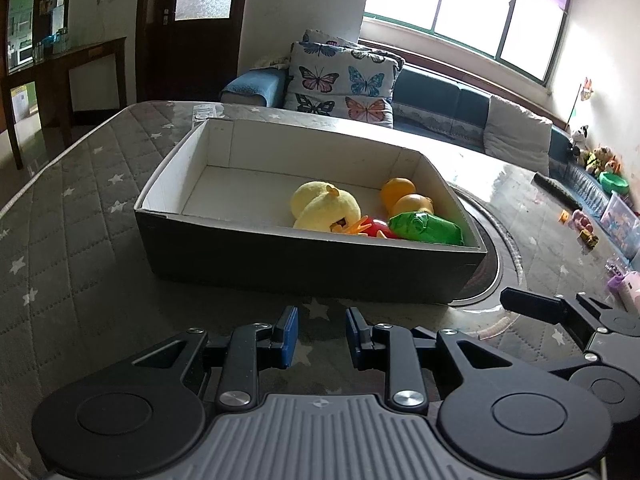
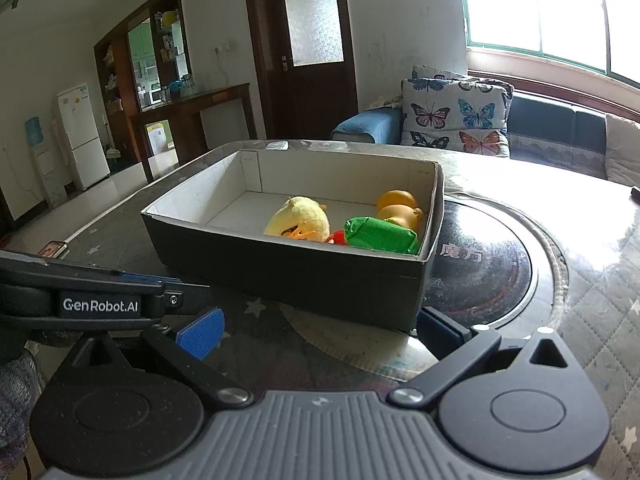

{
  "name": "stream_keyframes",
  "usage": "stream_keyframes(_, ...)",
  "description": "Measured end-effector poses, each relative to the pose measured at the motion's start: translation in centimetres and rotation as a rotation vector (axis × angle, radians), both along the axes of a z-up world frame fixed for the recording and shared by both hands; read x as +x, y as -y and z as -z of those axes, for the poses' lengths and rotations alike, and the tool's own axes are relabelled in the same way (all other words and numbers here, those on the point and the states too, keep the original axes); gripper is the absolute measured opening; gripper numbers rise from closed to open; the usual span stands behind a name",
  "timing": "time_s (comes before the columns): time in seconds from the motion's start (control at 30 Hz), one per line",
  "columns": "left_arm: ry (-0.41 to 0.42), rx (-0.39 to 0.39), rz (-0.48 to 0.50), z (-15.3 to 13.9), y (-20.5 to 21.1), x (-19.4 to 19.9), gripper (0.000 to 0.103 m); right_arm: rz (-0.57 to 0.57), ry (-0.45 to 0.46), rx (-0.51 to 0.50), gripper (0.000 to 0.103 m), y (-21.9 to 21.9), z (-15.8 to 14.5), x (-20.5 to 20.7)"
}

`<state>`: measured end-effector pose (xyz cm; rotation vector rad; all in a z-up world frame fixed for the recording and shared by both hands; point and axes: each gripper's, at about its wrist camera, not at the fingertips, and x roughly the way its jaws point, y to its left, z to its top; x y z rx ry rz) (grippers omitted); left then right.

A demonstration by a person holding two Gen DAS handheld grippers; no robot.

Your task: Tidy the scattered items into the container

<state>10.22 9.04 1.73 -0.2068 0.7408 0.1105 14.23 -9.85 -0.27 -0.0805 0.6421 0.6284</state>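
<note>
Cardboard, dark outside and white inside, forms the rectangular box (image 1: 304,264) on my quilted, star-patterned table (image 1: 72,240). Inside lie a fuzzy yellow plush (image 1: 326,206), a glossy orange toy (image 1: 408,200) and a crinkly green packet (image 1: 426,229). My left gripper (image 1: 322,338) and right gripper (image 2: 320,330) both sit parted, empty.

Grey quilted star-print table cover (image 1: 80,208) under glass, round dark hotplate (image 2: 492,272) set in the table. Butterfly-print cushion (image 1: 340,84) on a dark green sofa (image 1: 440,100), blue folded blanket (image 1: 252,86) beside it. Dark wooden door with a frosted pane (image 2: 312,40). White fridge (image 2: 82,136) at far left, a blue water dispenser bottle (image 2: 34,130) near it. Phone with a lit screen (image 2: 54,248) at the table edge.
</note>
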Motion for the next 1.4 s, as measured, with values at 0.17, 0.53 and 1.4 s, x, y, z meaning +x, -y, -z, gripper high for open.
stream_keyframes(0.17,-0.018,0.034,0.002,-0.1,0.1,0.8,0.029,0.001,-0.011,0.002,0.103,-0.1,0.1,0.6)
stream_keyframes(0.53,-0.023,0.082,-0.023,-0.3,-0.2,2.1,0.029,0.012,-0.015,-0.009,0.103,0.2,-0.1,1.5)
stream_keyframes(1.4,-0.090,0.125,-0.034,1.1,-1.3,4.1,0.029,0.053,-0.077,-0.083,0.103,-1.3,1.3,3.9)
